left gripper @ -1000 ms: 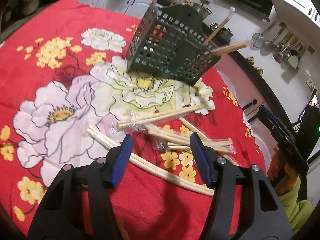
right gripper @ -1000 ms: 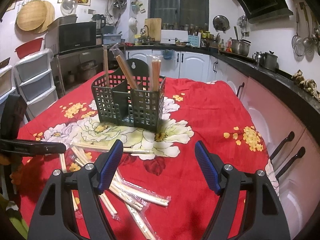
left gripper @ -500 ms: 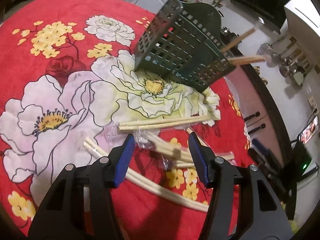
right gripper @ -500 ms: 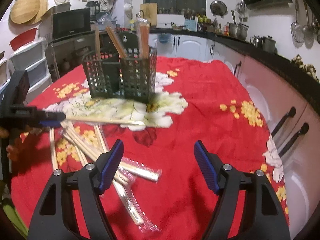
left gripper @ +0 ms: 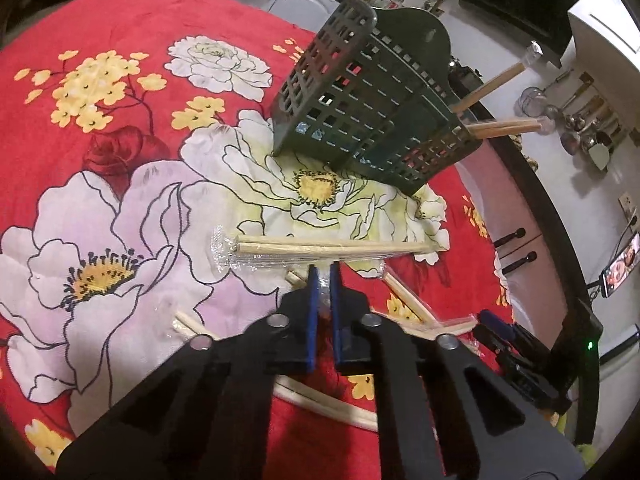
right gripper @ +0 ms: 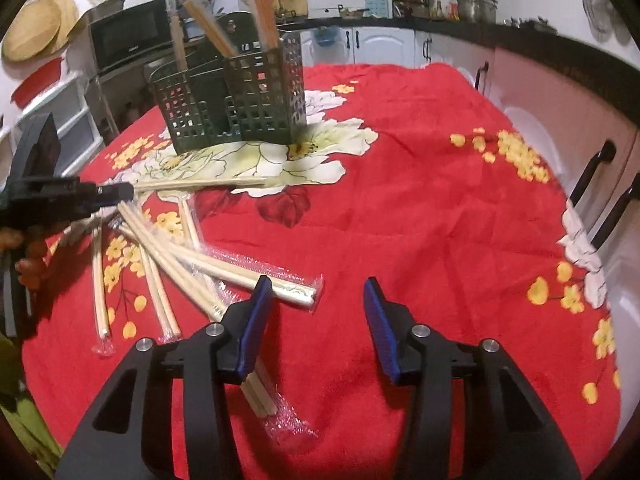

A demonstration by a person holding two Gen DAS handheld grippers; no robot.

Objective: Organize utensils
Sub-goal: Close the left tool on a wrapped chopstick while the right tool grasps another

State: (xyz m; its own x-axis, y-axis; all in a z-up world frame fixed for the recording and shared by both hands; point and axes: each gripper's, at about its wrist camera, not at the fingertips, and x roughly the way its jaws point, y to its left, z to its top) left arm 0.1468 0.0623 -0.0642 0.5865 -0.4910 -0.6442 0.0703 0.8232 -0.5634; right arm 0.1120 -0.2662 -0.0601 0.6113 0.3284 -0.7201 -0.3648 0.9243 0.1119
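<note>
On a kitchen surface (right gripper: 420, 208) draped in a red floral cloth, the left gripper (left gripper: 324, 270) has its blue fingers (left gripper: 313, 300) pinched together on the clear wrapper of a wrapped chopstick pair (left gripper: 332, 249), which lies crosswise just ahead of the tips, its far end over the pale yellow flower. Seen from the right wrist camera, that same pair (right gripper: 200, 185) extends from the left gripper (right gripper: 116, 192) toward the foot of the dark green lattice utensil holder (right gripper: 236, 108). The holder stands upright on the white-and-yellow bloom, with several chopsticks (right gripper: 262, 12) (some still in their sleeves) standing in its compartments. The right gripper (right gripper: 318, 304) hovers low over the cloth, its fingers (right gripper: 256, 320) about half apart and closing, with only bare red fabric between them. Just to the left of its left finger lies the loose pile of wrapped chopsticks (right gripper: 172, 264), fanned across the yellow blossoms, and one pair (right gripper: 260, 394) runs beneath that finger. White cabinets (right gripper: 384, 46) line the far wall.
</note>
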